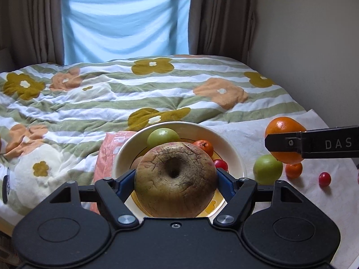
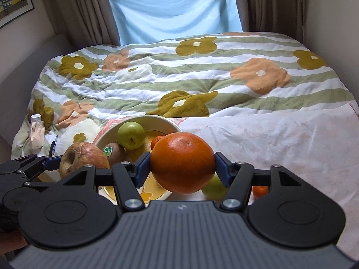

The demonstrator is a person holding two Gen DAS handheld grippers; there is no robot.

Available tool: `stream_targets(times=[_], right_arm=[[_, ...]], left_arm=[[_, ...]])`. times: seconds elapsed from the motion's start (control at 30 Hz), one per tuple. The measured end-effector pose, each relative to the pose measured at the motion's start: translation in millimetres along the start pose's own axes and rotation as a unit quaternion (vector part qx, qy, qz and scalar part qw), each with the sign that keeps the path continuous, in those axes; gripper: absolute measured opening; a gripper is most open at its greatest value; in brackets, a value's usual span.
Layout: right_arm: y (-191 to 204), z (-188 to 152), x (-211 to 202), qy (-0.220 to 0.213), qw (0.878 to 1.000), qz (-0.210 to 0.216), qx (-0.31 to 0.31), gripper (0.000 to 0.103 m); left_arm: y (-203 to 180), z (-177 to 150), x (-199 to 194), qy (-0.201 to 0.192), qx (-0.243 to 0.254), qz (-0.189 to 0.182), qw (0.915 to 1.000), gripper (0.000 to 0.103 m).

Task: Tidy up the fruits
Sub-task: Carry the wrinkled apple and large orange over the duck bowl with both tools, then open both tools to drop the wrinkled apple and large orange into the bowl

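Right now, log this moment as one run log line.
left tool: shut on apple over bowl | right tool: shut on orange | loose: green fruit, cherry tomato

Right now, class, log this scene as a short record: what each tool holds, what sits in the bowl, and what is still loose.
left tool: shut on apple
right tool: shut on large orange
bowl: green fruit, kiwi, small orange
loose on white cloth: green fruit, small orange, red fruit
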State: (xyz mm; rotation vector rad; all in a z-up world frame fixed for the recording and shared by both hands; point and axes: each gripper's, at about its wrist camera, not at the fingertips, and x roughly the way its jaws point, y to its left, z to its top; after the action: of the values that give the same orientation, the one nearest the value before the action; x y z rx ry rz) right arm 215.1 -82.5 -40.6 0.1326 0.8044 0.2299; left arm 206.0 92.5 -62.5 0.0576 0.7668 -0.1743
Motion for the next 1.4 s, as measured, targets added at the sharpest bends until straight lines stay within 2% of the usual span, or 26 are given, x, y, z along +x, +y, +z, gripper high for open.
stream_targets(times=[0.33,0.53,0.8,0.87,0.9,0.93,1.2,1.4], right_arm=[[-9,3,21,0.004,0.999,-0.030,0.024,0.075],[-16,3,27,0.008,0.999,-0.040,0.031,0.075],[-21,4,31,0.011,0.998,-0.045,0.032,0.075],[-21,5,31,0.011,0.999,-0.043,0.031,0.075],[-21,5,30,0.011,0.999,-0.042,0.030,0.075],[-21,6,29,0.010,0.999,-0.042,0.028,0.075],[-9,5,19,0.010,1.000,-0.026,0.000,0.075],[9,1,17,0.018,0.999,-0.003,-0.026,0.075]], left_arm=[[-11,9,40,0.009,0.064,-0.027,0.9976,0.079],[-18,7,58,0.017,0.087,-0.024,0.9958,0.079],[-18,6,72,0.040,0.086,-0.025,0.9952,0.080],[-17,7,61,0.016,0.087,-0.028,0.9957,0.088],[-16,9,55,0.005,0.086,-0.028,0.9959,0.099],[-15,10,48,-0.010,0.083,-0.029,0.9961,0.102],[-4,11,11,-0.035,0.056,-0.007,0.9978,0.102],[12,-6,-20,-0.042,0.024,0.022,0.9986,0.102]])
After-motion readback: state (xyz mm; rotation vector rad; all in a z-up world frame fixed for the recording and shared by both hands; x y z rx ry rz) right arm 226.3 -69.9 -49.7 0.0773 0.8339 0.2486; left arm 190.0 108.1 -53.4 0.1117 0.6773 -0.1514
